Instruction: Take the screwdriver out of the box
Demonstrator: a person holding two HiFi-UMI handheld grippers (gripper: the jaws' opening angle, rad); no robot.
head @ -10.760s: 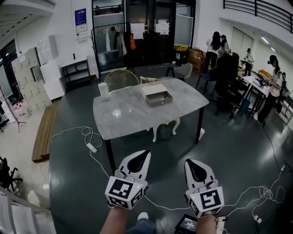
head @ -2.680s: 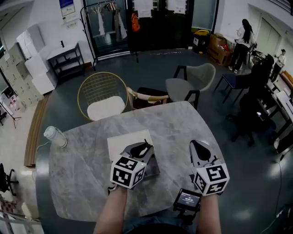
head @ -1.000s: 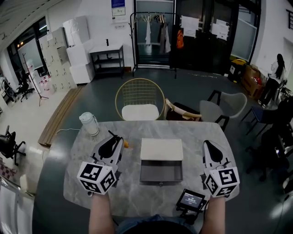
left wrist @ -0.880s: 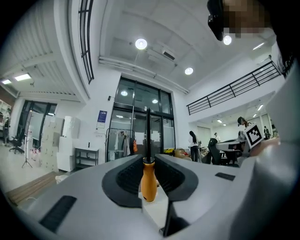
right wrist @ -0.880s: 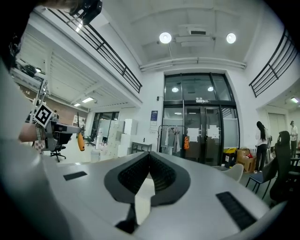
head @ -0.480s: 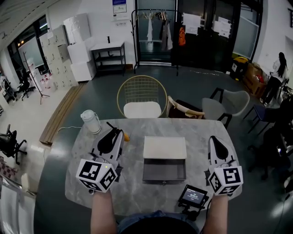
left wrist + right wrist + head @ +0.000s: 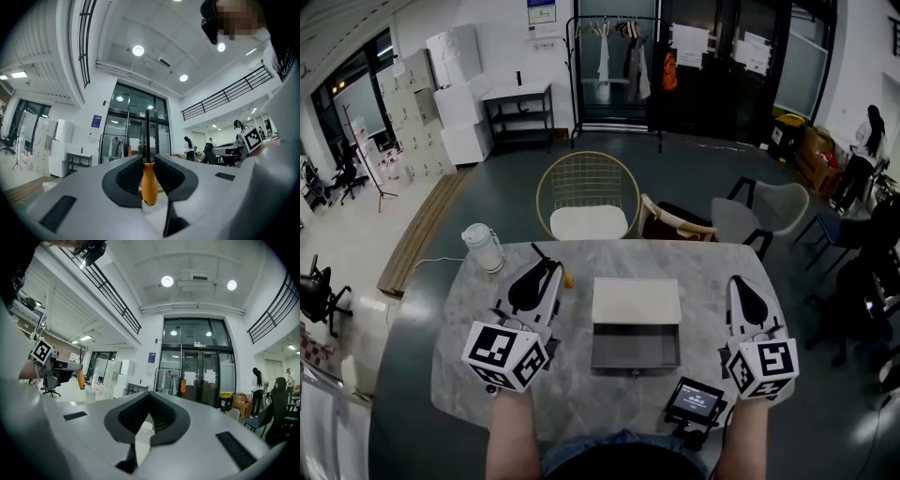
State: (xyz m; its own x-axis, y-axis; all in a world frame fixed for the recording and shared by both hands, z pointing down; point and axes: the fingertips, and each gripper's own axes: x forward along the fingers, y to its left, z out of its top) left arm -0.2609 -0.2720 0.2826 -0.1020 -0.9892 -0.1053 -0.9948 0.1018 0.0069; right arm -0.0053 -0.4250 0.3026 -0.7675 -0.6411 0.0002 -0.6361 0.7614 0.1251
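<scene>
The left gripper [image 7: 546, 274] was found clamped on the screwdriver [image 7: 149, 183]. In the left gripper view the jaw pads pressed on the upper end of the orange handle. The black shaft stood upright above them, and the rest of the handle hung below.

In the head view the screwdriver was outside the box [image 7: 636, 300], held above the table [image 7: 581, 398] at nine o'clock from the box and apart from it. The box lay at the table's centre, its white lid at twelve o'clock from the grey tray.

The right gripper [image 7: 739, 283] stood at three o'clock from the box. Its jaws were closed tip to tip with nothing between them.

A white jug [image 7: 483, 247] stood at ten o'clock on the table. A wire chair [image 7: 589, 202] stood beyond the table at twelve o'clock. A small screen [image 7: 695, 399] sat at five o'clock, near the right gripper.
</scene>
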